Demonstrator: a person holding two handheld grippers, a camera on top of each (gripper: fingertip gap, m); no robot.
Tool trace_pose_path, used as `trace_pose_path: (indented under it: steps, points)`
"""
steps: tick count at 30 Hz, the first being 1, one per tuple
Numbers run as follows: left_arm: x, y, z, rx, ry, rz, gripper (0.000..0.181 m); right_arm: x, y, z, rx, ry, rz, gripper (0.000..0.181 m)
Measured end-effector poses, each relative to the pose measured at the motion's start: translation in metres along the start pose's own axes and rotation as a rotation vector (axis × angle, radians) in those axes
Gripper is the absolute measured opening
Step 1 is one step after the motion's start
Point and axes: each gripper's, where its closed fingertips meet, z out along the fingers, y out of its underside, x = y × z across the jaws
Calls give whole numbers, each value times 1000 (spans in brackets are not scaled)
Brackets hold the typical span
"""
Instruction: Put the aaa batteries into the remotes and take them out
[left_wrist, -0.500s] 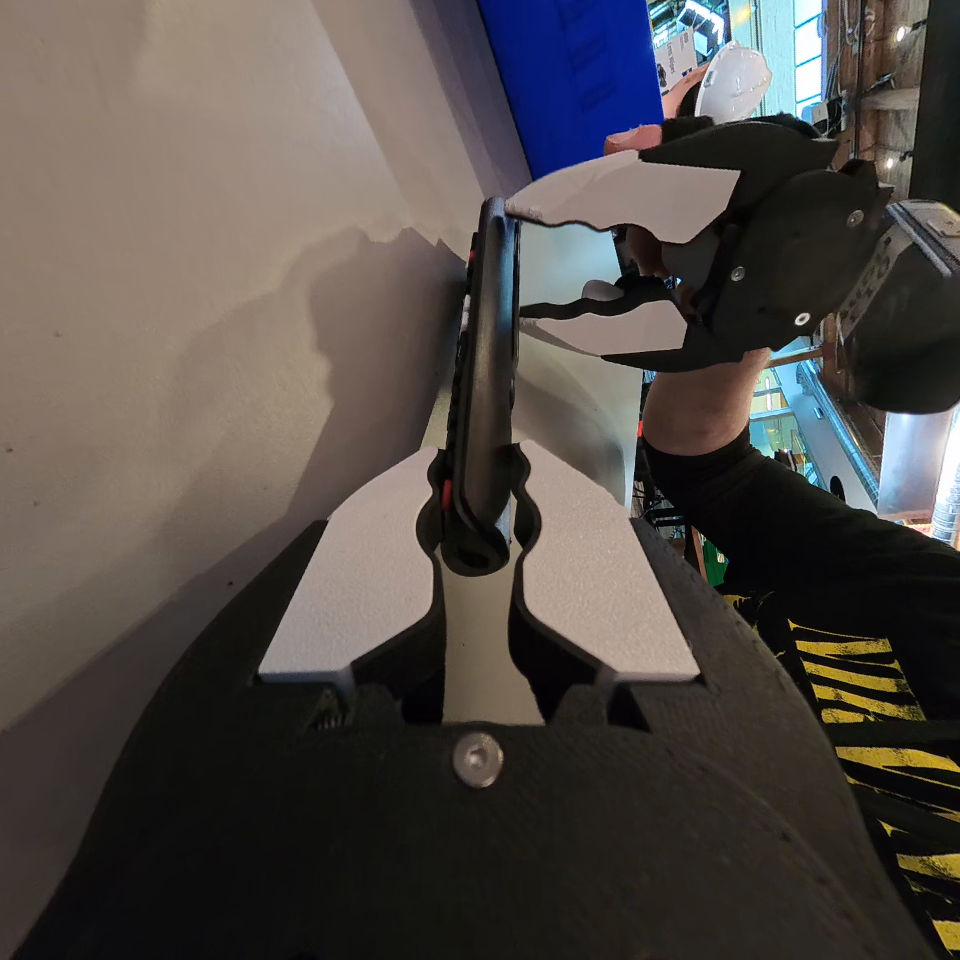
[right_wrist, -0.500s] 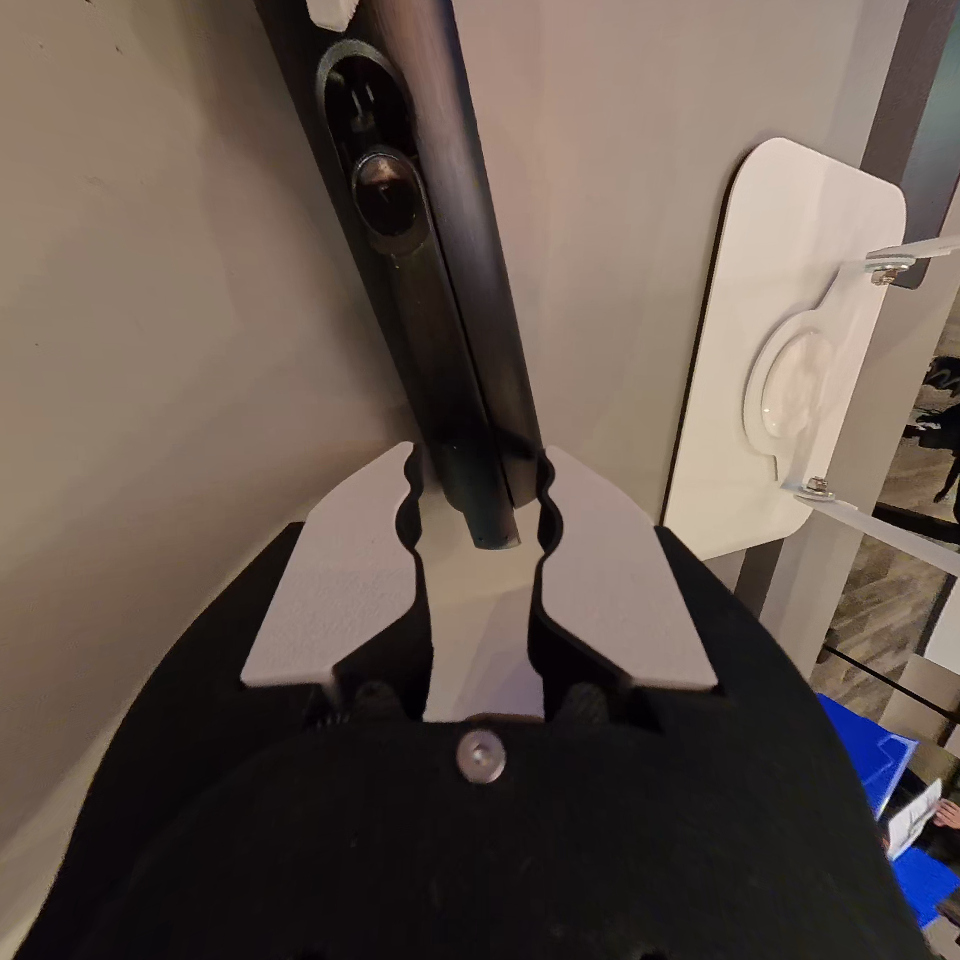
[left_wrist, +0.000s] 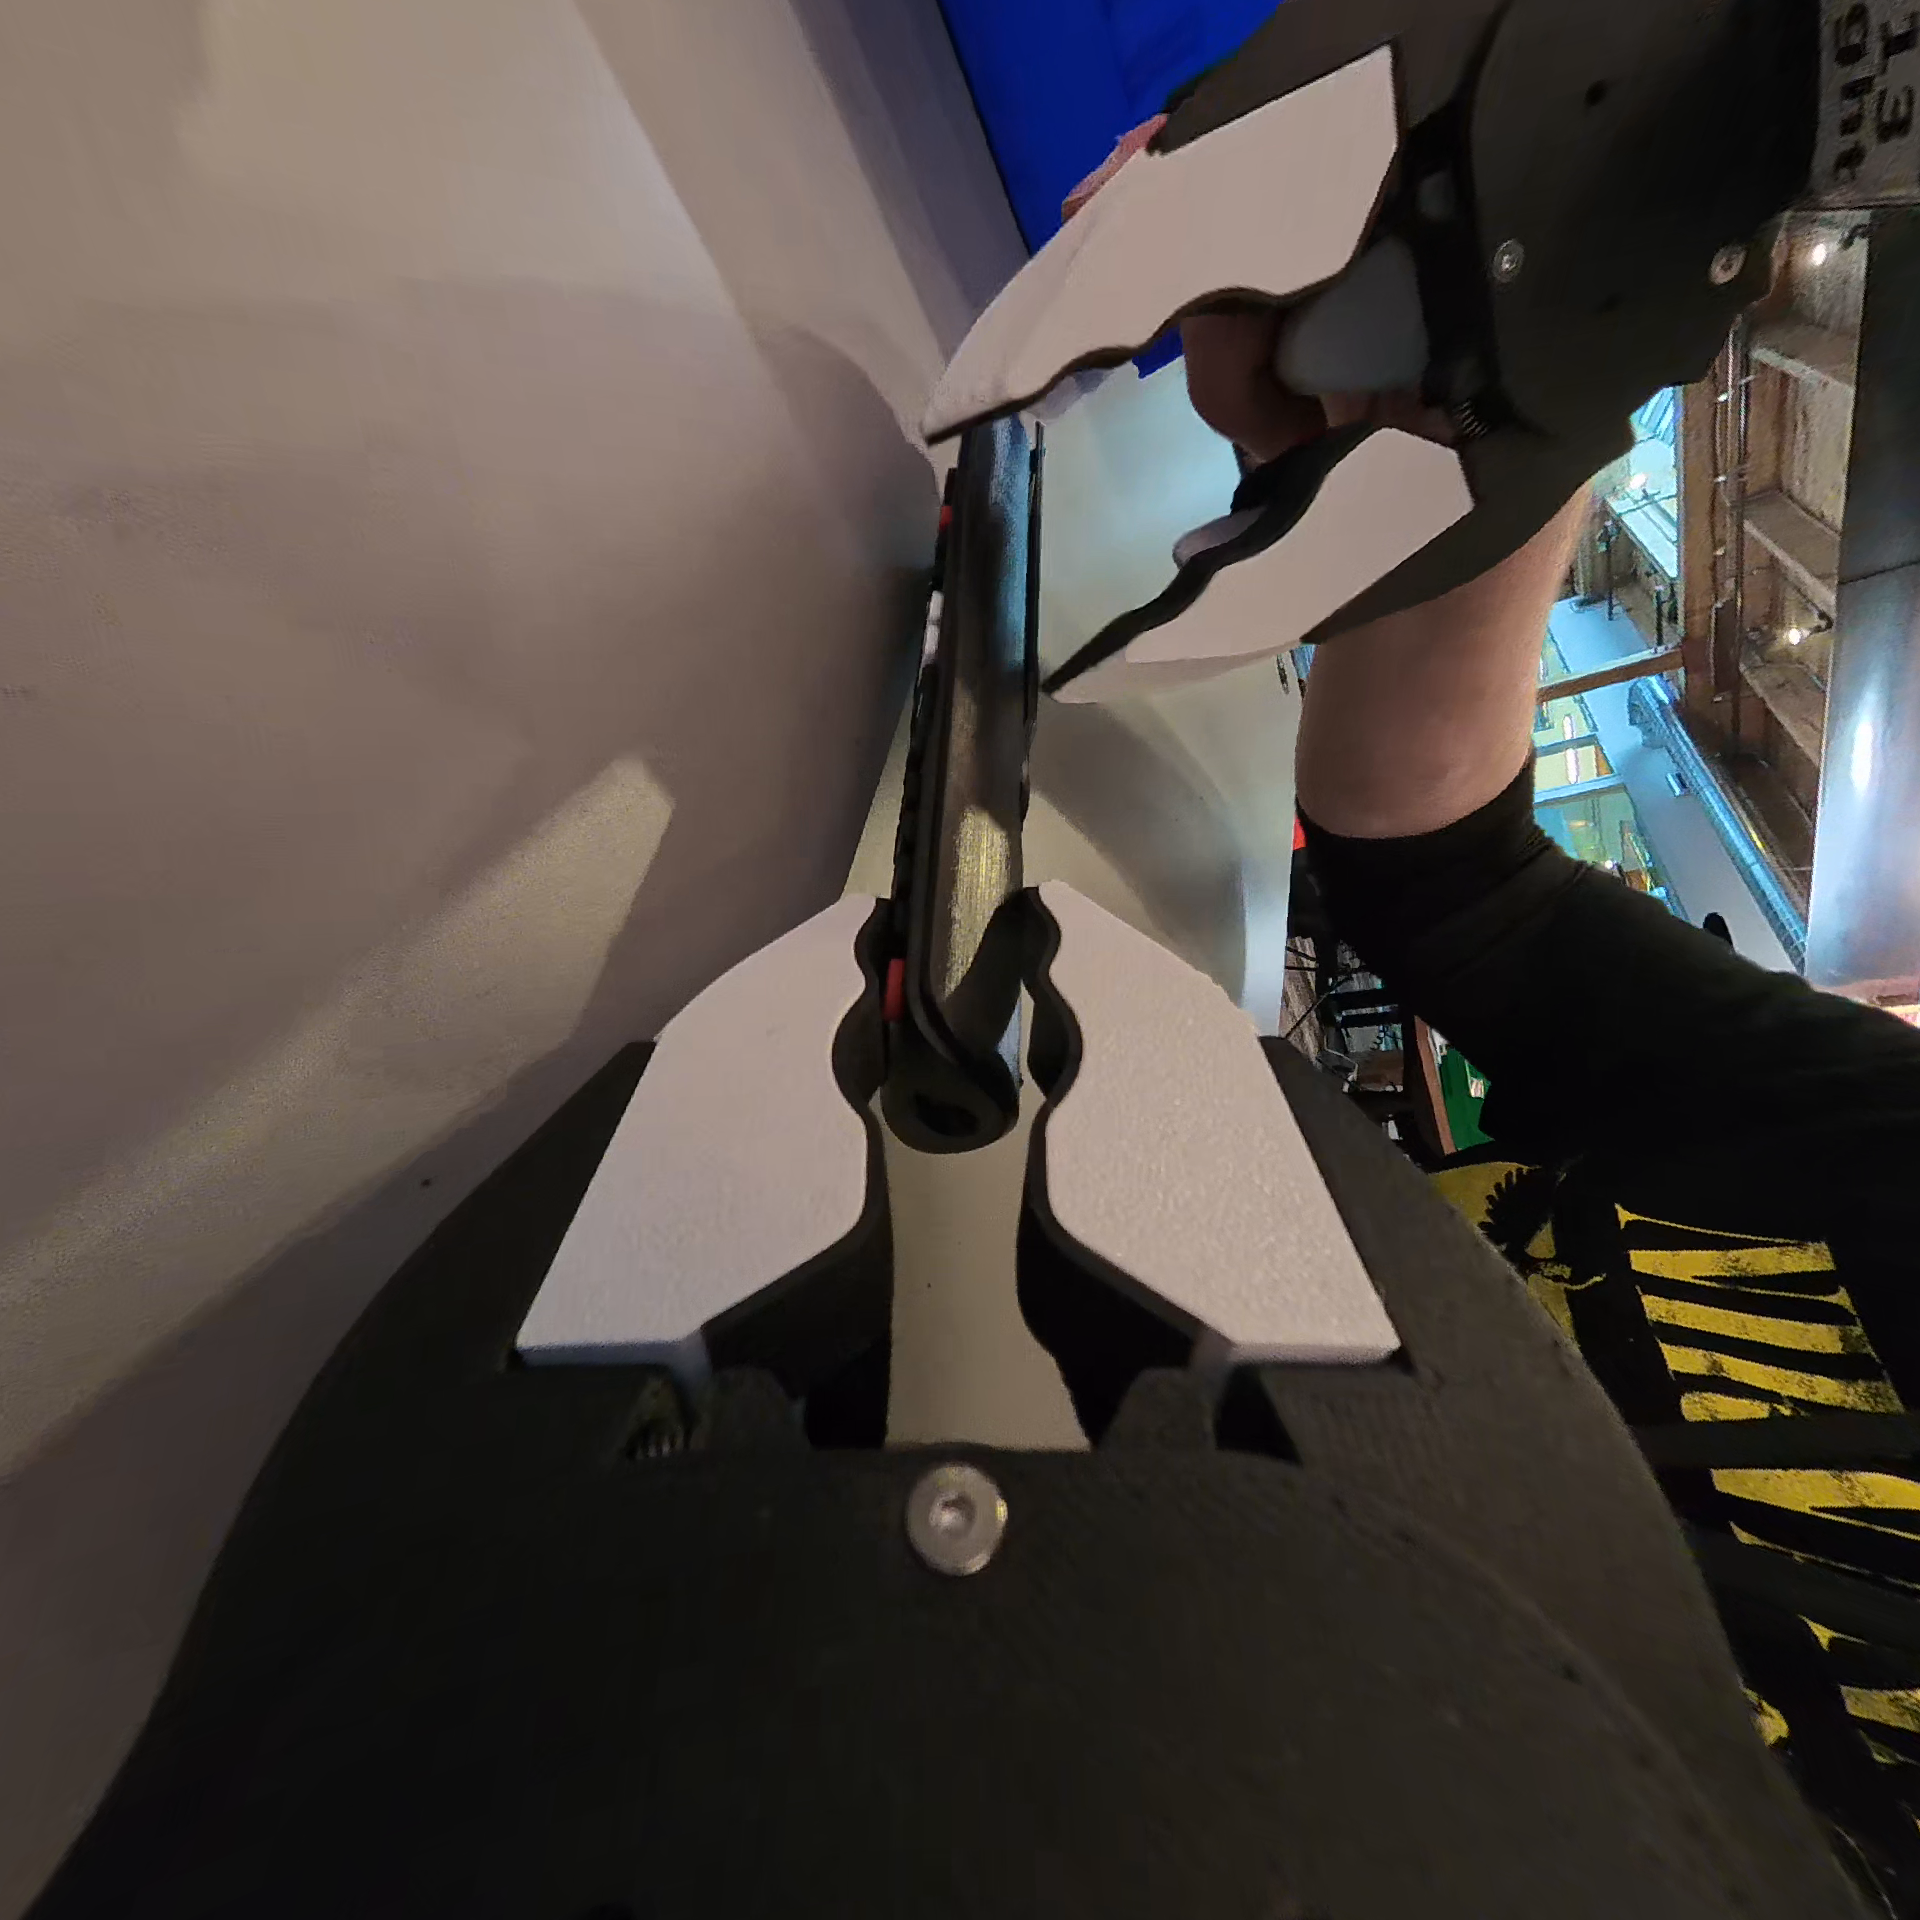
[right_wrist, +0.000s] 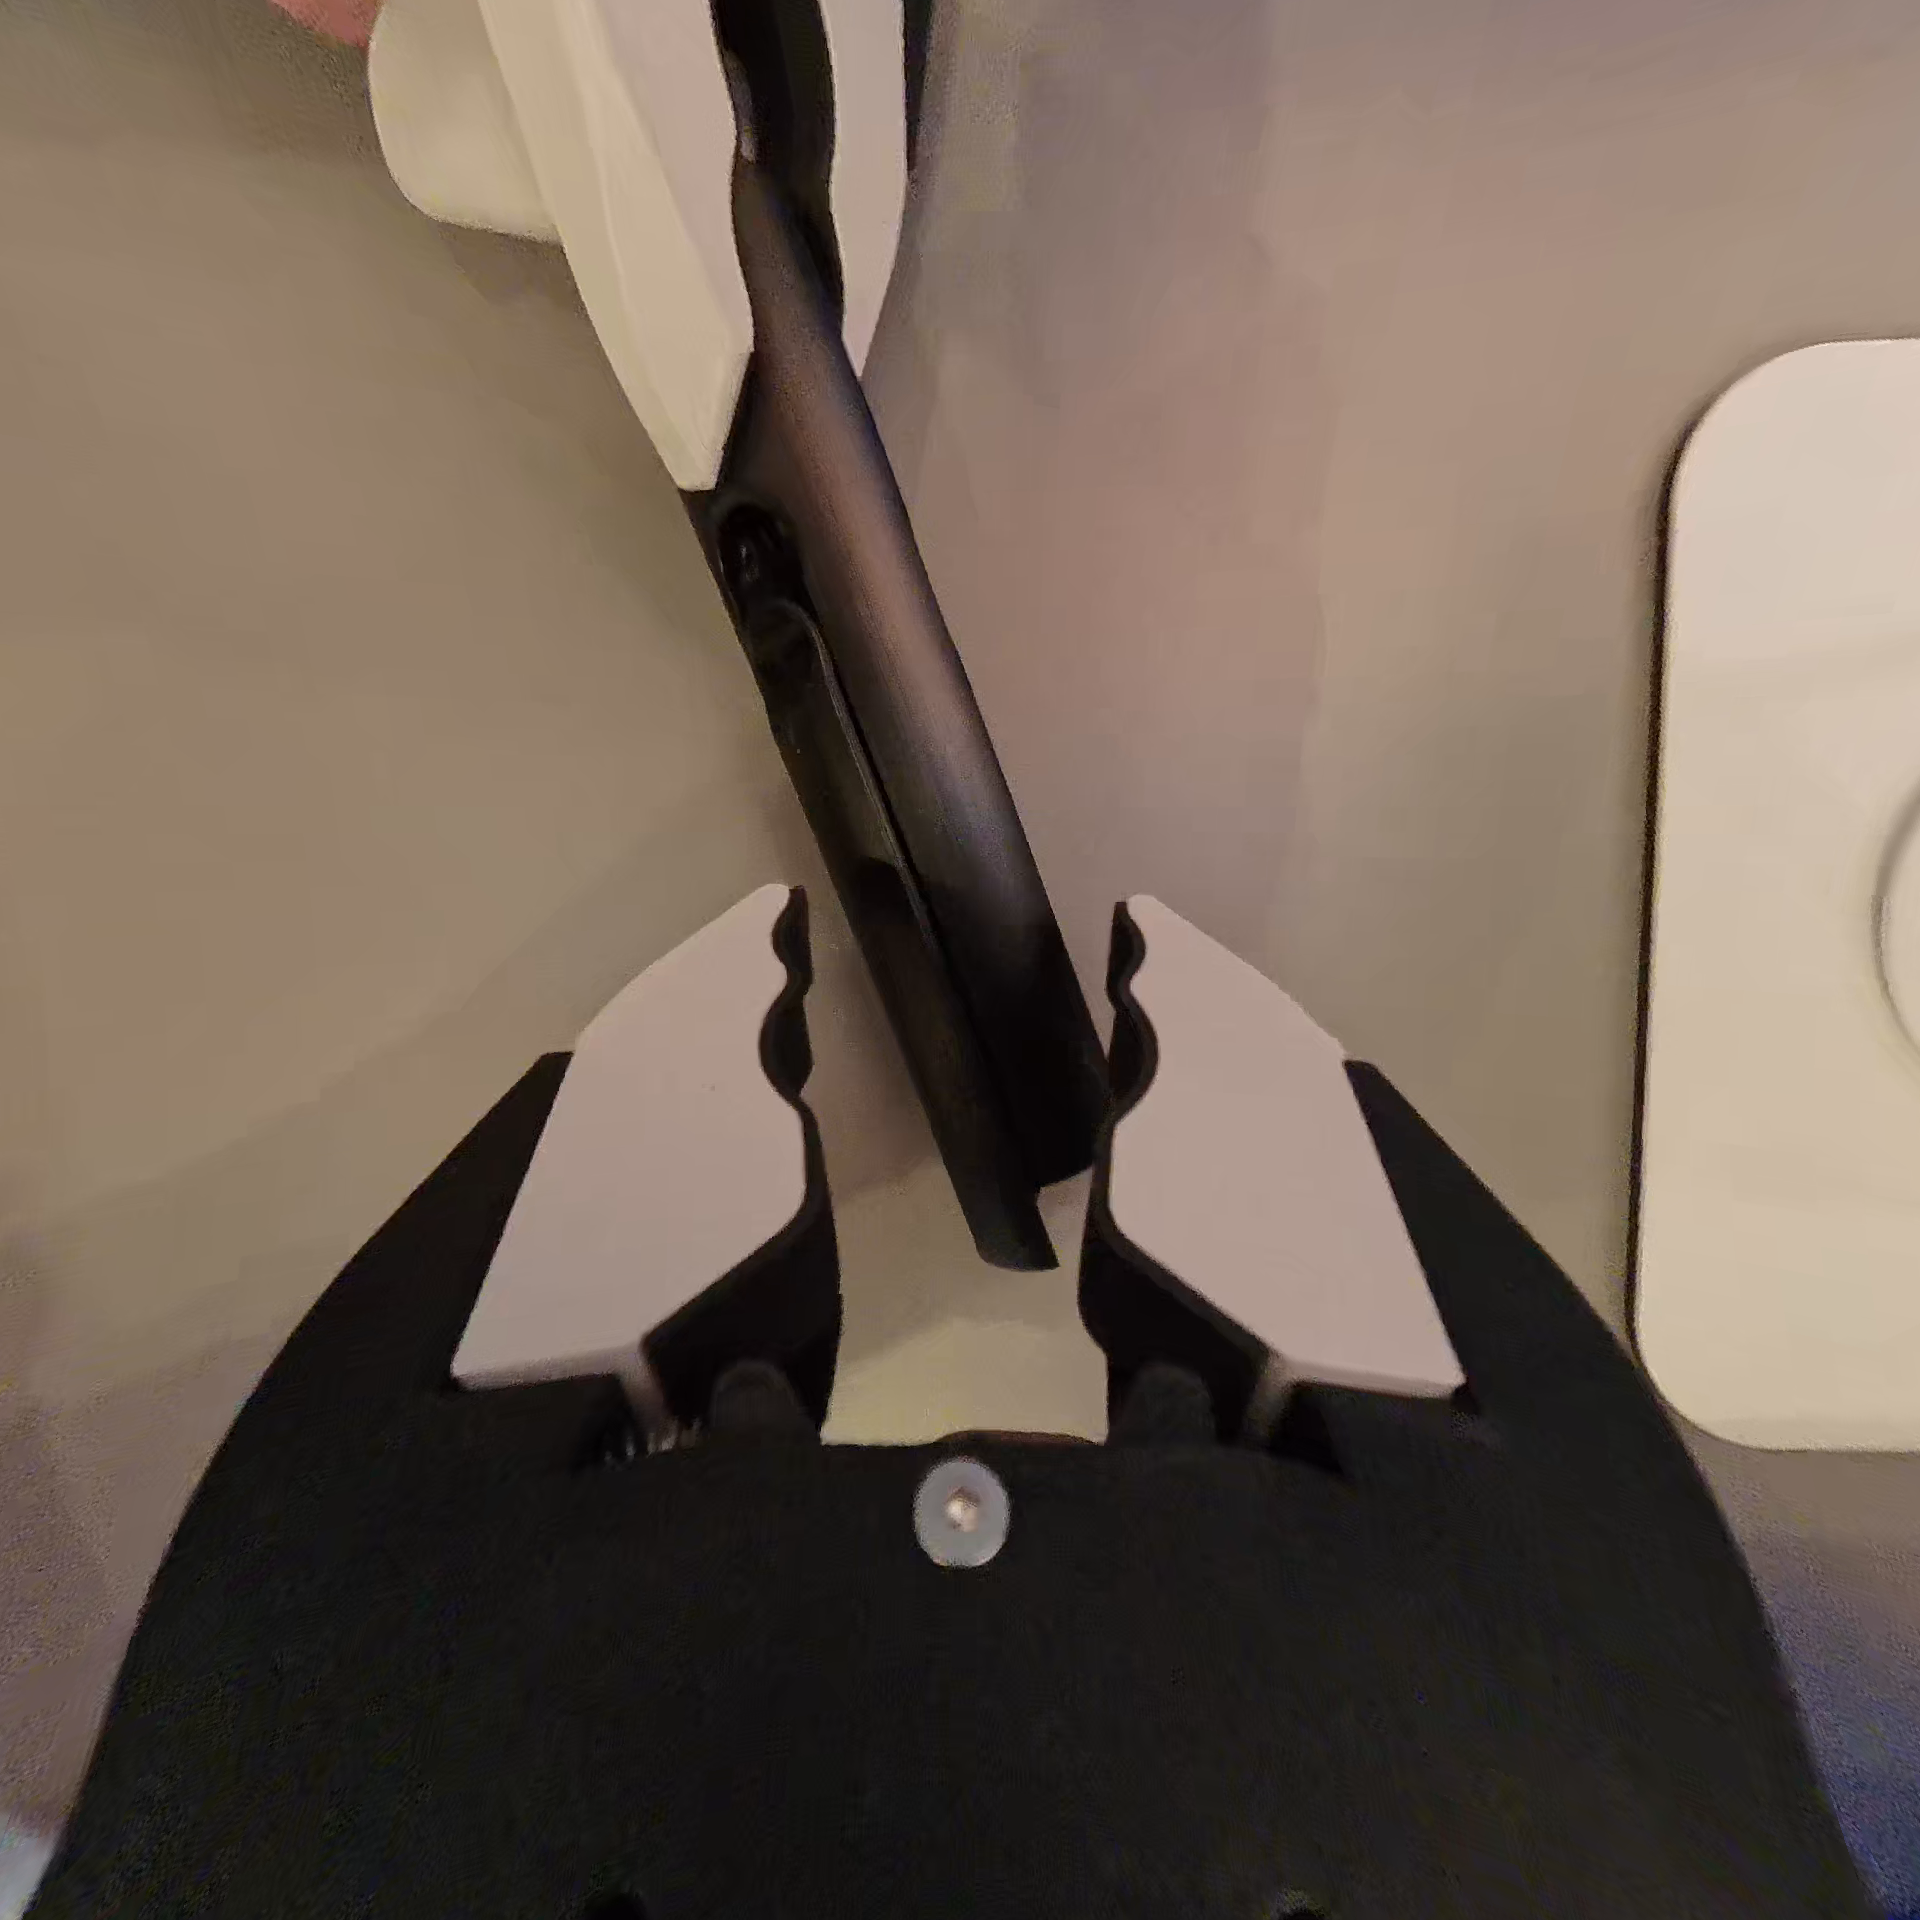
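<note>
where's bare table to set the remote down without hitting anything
In the right wrist view, the grey table is bare to the left of the black remote, and again between the remote and the white board on the right. It is crowded along the remote: the left gripper clamps one end and the right gripper straddles the other, jaws open.

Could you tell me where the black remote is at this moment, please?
The remote is clamped by one end in the left tool, edge-on above the grey table. Its far end sits between the open fingers of the right tool, left of a white plate.
</note>
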Motion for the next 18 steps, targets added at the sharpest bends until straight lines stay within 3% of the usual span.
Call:
trace_pose_path:
  steps: [6,18]
  points:
    - [0,0,0,-1,-5,7,23,-3,0,8,-38,-98,-10,40]
    - [-1,1,1,-8,-19,20,23,0,13,17,-74,-148,-25,44]
